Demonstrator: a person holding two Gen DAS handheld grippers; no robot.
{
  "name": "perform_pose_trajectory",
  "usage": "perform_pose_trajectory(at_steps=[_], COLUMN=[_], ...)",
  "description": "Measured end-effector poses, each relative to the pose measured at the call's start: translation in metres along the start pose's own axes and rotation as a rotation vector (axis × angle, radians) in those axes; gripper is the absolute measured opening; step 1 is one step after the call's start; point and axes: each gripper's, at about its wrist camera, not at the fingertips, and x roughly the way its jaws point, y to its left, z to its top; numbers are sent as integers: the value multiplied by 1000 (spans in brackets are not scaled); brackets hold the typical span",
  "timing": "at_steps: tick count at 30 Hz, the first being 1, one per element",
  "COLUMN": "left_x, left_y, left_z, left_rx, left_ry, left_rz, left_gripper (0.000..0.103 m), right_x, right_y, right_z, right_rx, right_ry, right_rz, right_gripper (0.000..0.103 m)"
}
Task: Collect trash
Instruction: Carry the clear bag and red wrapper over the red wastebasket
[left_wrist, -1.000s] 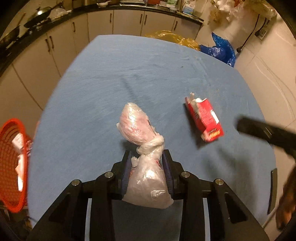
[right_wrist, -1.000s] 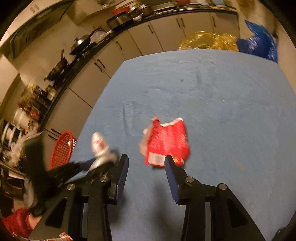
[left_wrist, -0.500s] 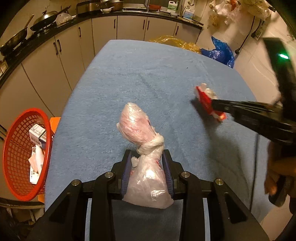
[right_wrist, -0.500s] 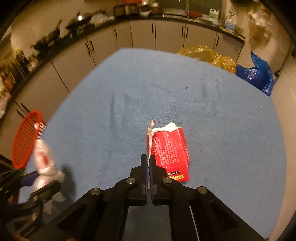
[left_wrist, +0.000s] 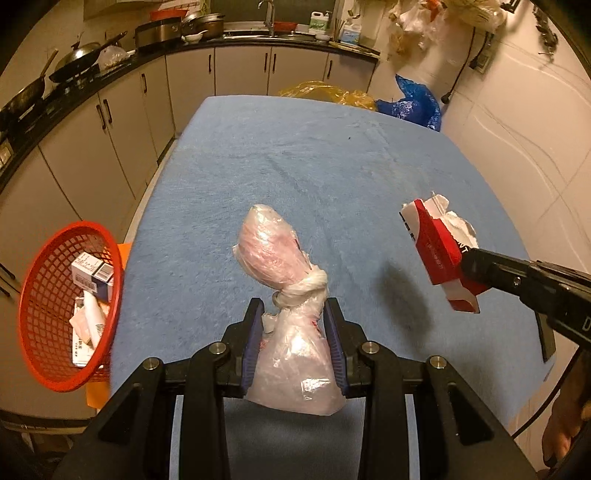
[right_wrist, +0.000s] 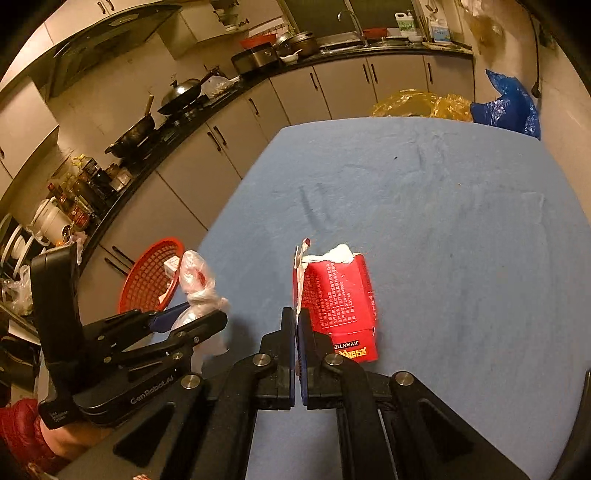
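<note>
So the left hand-held gripper is clamped on a knotted clear plastic bag with something pinkish inside, its blue pads pressing the loose tail of the bag just below the knot, and the stuffed end pokes out toward 12 o'clock over the blue cloth-covered counter. In the right wrist view the right hand-held gripper is pinched almost fully together on the torn side flap of a red carton with white print, so the carton hangs just off to the 1 o'clock side of the fingers, open ragged top pointing away. From the left camera that same carton is at about 3 o'clock, lifted above the counter with its shadow on the cloth below it. The red mesh basket sits off the counter's edge at 9 o'clock in the left view, tilted toward the camera, and it's already got a small white box and some other packaging in it. Past the far end of the counter, around 12 to 1 o'clock, there's a yellow plastic bag and a blue plastic bag, with kitchen cabinets behind.
</note>
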Motion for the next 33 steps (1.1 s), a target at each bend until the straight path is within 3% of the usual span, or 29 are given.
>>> perform_pose_trajectory(at_steps=[13, 33], left_x=[-48, -88], left_y=[30, 101], left_z=[-12, -17], left_rx=[15, -57], left_ry=[-72, -151], left_rz=[17, 77], left_gripper=[32, 32], right_x=[-14, 7], right_y=[55, 135], right_z=[-9, 6], right_rx=[-40, -149], right_ry=[-40, -34], right_rz=[24, 93], right_gripper=[2, 2])
